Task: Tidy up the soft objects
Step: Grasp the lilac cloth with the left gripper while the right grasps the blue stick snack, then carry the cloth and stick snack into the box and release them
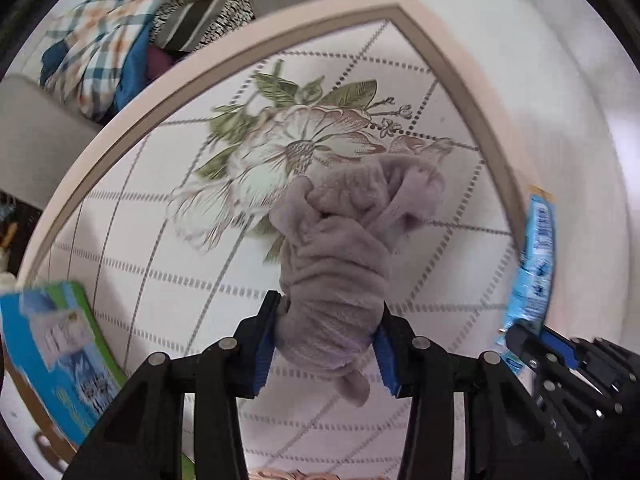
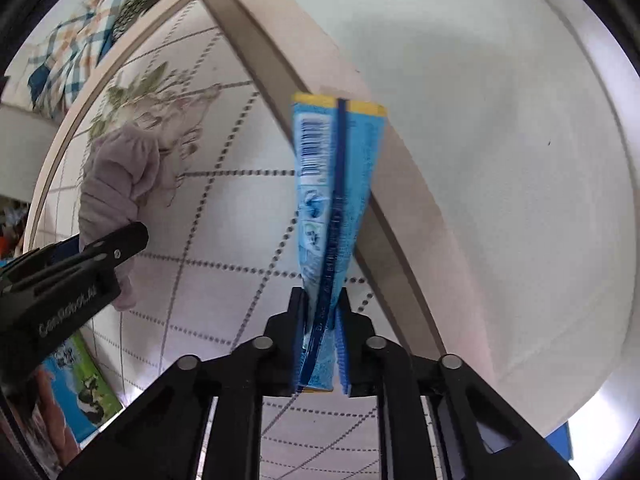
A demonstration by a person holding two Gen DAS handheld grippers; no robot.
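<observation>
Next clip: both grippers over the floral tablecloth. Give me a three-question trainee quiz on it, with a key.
1. True or false: the left gripper is shut on a bunched mauve cloth.
2. What does the right gripper hold?
A. a spoon
B. a flat blue wrapper with a barcode
C. a striped sock
3. Fill in: the tablecloth bears a large printed ____.

Key:
1. True; its pads squeeze the cloth's lower end.
2. B, the blue wrapper, pinched at one end.
3. flower
</observation>
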